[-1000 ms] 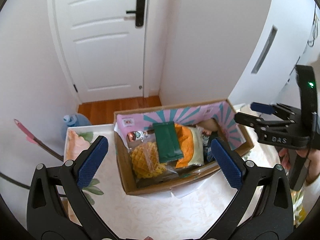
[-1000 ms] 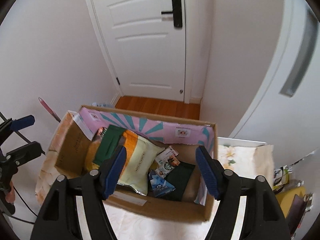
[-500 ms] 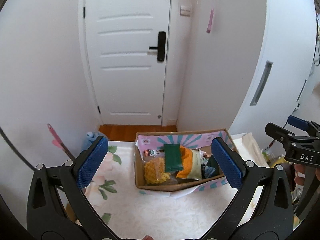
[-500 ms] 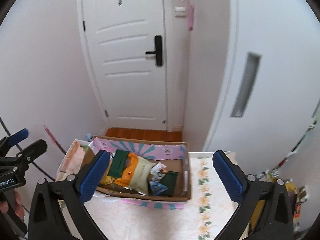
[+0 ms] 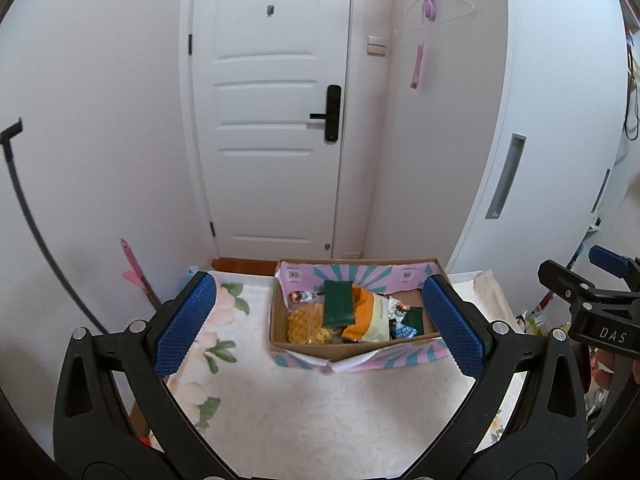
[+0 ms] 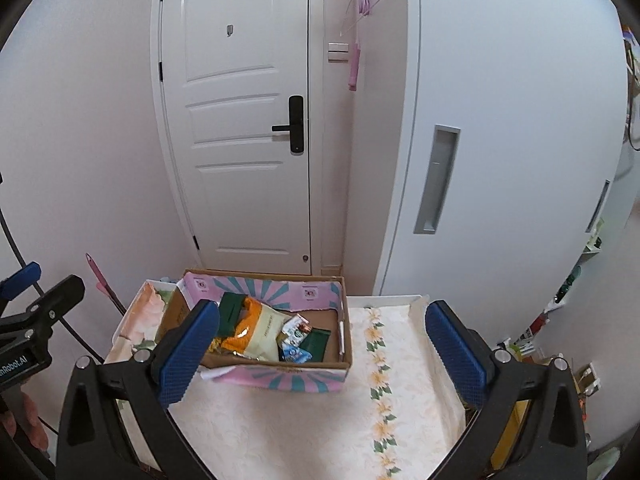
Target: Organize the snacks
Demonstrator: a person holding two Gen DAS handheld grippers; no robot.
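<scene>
Snack packets [image 5: 352,314], a dark green one [image 5: 338,303] on top, fill a cardboard box [image 5: 356,350] on the floral tabletop [image 5: 320,408] at frame centre, while the left tongs [image 5: 318,326] and right tongs [image 6: 322,350] both stand spread wide and empty.

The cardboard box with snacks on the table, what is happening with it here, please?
A person holds a two-finger gripper in each hand. Both the left gripper and the right gripper are open and hold nothing; they hang above the table, apart from the cardboard box. The snacks are in the box: a dark green packet lies on a yellow bag, beside an orange and cream pouch. Nothing is being gripped at this moment.
</scene>
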